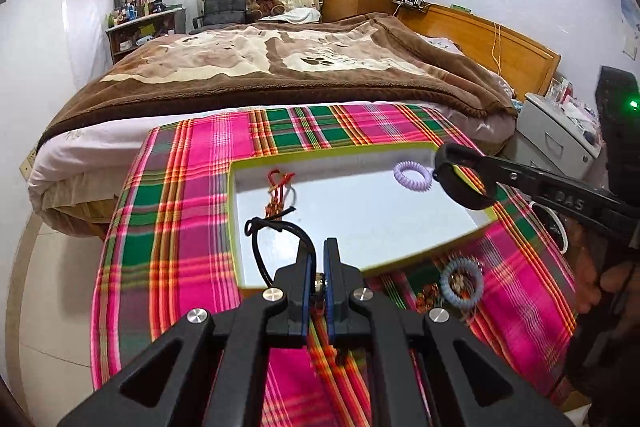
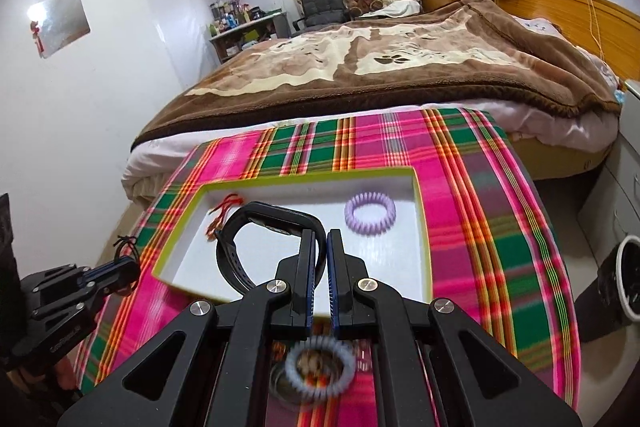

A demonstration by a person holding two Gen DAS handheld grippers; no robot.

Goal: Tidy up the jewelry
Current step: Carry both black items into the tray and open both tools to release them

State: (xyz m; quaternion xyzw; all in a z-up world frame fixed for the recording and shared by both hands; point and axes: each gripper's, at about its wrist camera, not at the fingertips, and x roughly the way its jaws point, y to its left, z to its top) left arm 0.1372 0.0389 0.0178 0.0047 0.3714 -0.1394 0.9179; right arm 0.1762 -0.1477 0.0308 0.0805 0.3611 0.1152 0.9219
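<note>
A shallow white tray with a yellow-green rim (image 1: 400, 149) (image 2: 420, 211) lies on the plaid cloth. Inside it lie a lilac coil hair tie (image 1: 412, 175) (image 2: 370, 213) and a red cord charm (image 1: 280, 189) (image 2: 224, 213). My left gripper (image 1: 319, 247) (image 2: 130, 265) is shut on a black cord bracelet (image 1: 264, 239) (image 2: 126, 245) at the tray's near left corner. My right gripper (image 2: 321, 239) (image 1: 464, 179) is shut on a black watch-style band (image 2: 260, 239) (image 1: 466, 193) and holds it above the tray. A blue-grey coil hair tie (image 1: 460, 283) (image 2: 320, 367) lies with other trinkets on the cloth in front of the tray.
The plaid-covered table (image 1: 180, 227) (image 2: 500, 227) stands against a bed with a brown blanket (image 1: 280, 67) (image 2: 380, 67). A white nightstand (image 1: 556, 131) and a round bin (image 2: 628, 279) stand to the right.
</note>
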